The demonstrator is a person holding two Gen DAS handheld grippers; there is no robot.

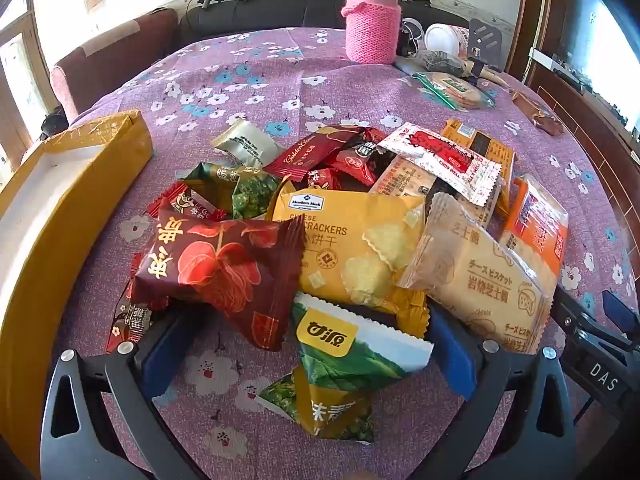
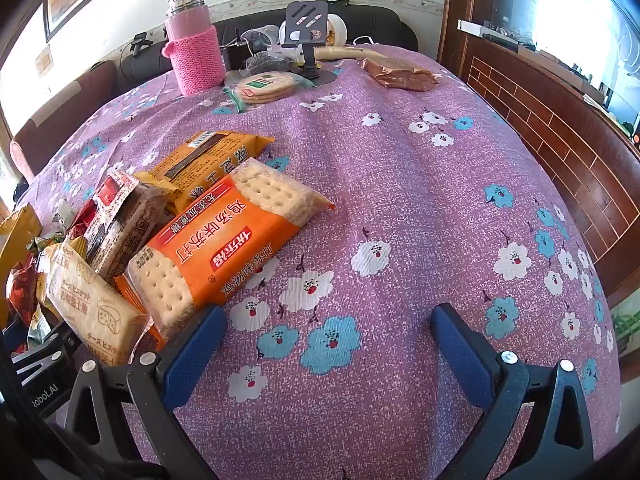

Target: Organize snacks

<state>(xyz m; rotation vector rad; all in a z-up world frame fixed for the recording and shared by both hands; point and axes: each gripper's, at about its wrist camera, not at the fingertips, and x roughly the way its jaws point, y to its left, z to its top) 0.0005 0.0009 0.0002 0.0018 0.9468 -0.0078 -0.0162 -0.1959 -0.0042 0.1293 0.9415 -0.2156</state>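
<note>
A heap of snack packs lies on the purple flowered tablecloth. In the left wrist view my left gripper is open, its blue pads on either side of a green pea packet. Just beyond lie a dark red packet, a yellow cheese crackers pack and a beige cheese biscuit pack. An open yellow box stands at the left. In the right wrist view my right gripper is open and empty over bare cloth, with an orange soda cracker pack touching its left finger.
A pink knit-covered flask stands at the far side, also in the right wrist view. Near it are a round cracker pack, a brown packet, a phone stand and cups. Wooden furniture borders the right.
</note>
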